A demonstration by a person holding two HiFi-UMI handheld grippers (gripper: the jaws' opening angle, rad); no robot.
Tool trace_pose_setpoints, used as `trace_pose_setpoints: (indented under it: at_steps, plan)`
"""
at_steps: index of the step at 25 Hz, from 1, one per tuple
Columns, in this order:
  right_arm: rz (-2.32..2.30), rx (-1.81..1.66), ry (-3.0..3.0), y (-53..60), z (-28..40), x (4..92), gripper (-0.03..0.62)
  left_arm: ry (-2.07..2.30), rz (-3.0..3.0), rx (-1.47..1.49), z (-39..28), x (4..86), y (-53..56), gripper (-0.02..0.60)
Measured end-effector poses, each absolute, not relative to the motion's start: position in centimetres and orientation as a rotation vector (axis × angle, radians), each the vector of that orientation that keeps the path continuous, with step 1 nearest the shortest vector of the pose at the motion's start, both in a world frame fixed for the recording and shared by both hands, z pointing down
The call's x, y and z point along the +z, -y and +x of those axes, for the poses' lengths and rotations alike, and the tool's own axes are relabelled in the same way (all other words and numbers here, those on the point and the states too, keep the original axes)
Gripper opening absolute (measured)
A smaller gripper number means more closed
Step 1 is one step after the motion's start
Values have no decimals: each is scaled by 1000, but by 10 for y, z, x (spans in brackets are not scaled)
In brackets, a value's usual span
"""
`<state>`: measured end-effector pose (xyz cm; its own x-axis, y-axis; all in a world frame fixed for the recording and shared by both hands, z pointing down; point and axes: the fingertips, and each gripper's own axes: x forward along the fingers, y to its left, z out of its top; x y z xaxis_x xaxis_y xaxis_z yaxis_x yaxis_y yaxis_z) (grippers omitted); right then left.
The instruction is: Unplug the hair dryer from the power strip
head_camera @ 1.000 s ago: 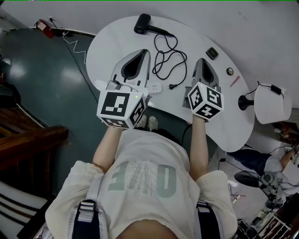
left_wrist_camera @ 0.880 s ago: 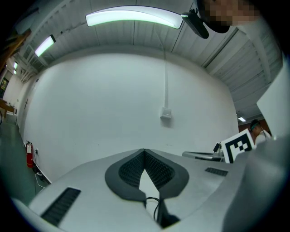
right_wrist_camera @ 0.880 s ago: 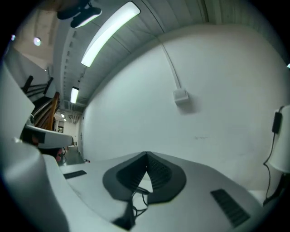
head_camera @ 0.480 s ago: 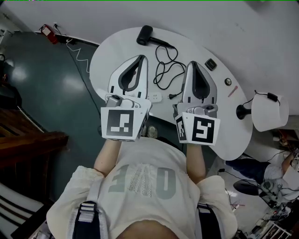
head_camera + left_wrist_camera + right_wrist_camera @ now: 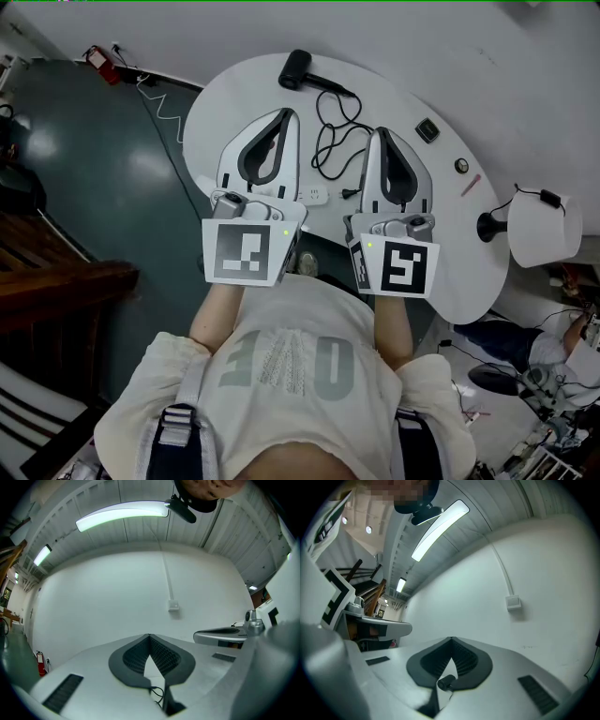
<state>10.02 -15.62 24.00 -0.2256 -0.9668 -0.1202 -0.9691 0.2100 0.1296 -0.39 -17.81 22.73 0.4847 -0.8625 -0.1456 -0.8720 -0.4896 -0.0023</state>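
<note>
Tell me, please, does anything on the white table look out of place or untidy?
Only the cord looks untidy: it lies in loose black loops from the hair dryer down the middle of the table, and its plug rests free beside the white power strip, not in it. Nothing looks spilled or broken.

Black hair dryer (image 5: 298, 68) flat, plug (image 5: 349, 194) beside white power strip (image 5: 316, 194)

Between your left gripper (image 5: 284, 113) and right gripper (image 5: 379, 132), the cord (image 5: 339, 131) loops over the table (image 5: 211, 112), with the dryer (image 5: 298, 67) past it at the far edge. Open tabletop lies left of the left gripper. Small items (image 5: 427, 129) dot the right side.
</note>
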Motion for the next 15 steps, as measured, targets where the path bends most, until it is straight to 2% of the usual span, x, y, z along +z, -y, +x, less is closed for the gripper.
trace_pose_setpoints:
  at_steps: [15]
  plan:
    - [-1984, 259, -2410, 158, 114, 244, 5, -1522, -2652, 192, 2, 227, 182, 5]
